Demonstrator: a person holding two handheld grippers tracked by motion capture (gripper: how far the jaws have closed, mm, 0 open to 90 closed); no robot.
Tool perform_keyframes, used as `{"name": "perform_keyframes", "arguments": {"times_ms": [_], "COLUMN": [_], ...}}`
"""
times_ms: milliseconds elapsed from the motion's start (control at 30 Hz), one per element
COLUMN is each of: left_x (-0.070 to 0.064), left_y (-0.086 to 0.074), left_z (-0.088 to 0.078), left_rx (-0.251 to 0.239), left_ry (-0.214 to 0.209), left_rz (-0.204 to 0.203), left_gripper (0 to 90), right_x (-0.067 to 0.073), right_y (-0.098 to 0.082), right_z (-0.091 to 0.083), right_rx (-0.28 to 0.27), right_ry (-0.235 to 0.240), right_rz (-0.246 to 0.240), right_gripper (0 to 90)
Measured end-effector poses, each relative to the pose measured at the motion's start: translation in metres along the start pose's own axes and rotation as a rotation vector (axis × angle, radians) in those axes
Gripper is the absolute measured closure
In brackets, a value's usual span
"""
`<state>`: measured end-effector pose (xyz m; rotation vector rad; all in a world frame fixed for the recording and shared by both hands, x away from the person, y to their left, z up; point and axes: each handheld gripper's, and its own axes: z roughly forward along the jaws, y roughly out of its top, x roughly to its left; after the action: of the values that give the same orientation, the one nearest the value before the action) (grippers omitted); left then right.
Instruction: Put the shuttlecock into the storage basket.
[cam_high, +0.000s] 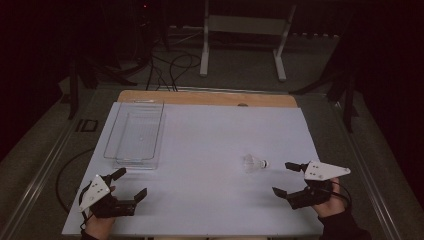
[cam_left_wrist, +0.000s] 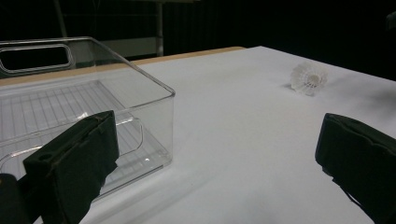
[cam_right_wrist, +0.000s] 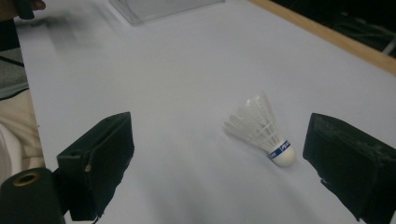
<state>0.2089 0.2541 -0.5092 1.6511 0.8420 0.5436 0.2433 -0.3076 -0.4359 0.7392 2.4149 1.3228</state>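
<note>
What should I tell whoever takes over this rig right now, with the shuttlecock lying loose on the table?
Left gripper: open, holding nothing, just in front of the clear bin's near end.
Right gripper: open, holding nothing, beside the shuttlecock.
Shuttlecock: on its side on the white table, cork toward the right gripper, not between the jaws.
Bin: holds nothing.
Done: nothing gripped.
Left, probably: close the right gripper on the shuttlecock and carry it to the bin.

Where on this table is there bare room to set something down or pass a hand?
Widest free patch: the middle of the table, between the clear bin and the shuttlecock, on to the far wooden edge. The near strip between the left gripper and the right gripper is also bare. Tightest: between the shuttlecock and the right gripper, and the left gripper by the bin's near corner.
</note>
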Motion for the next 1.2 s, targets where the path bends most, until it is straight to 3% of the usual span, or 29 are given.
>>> {"name": "perform_keyframes", "arguments": {"times_ms": [133, 200, 500, 933, 1200], "left_x": [0.0, 0.0, 0.0, 0.0, 0.0], "left_y": [0.0, 0.0, 0.0, 0.0, 0.0], "left_z": [0.0, 0.0, 0.001, 0.001, 0.002], "left_rx": [0.001, 0.001, 0.002, 0.002, 0.004], "left_ry": [0.001, 0.0, -0.002, -0.006, -0.005], "left_rz": [0.003, 0.002, 0.0, 0.001, 0.003], "left_gripper": [0.2, 0.3, 0.3, 0.3, 0.3], "right_x": [-0.003, -0.004, -0.007, -0.014, -0.022], "right_y": [0.003, 0.004, 0.007, 0.002, 0.002], "right_z": [0.002, 0.004, 0.009, 0.019, 0.025], "right_rx": [0.056, 0.08, 0.181, 0.305, 0.414], "right_ry": [-0.01, 0.017, 0.054, 0.095, 0.111], "right_rz": [-0.02, -0.018, -0.056, -0.043, -0.056], "right_gripper": [8.9, 8.9, 9.4, 9.5, 9.5]}}
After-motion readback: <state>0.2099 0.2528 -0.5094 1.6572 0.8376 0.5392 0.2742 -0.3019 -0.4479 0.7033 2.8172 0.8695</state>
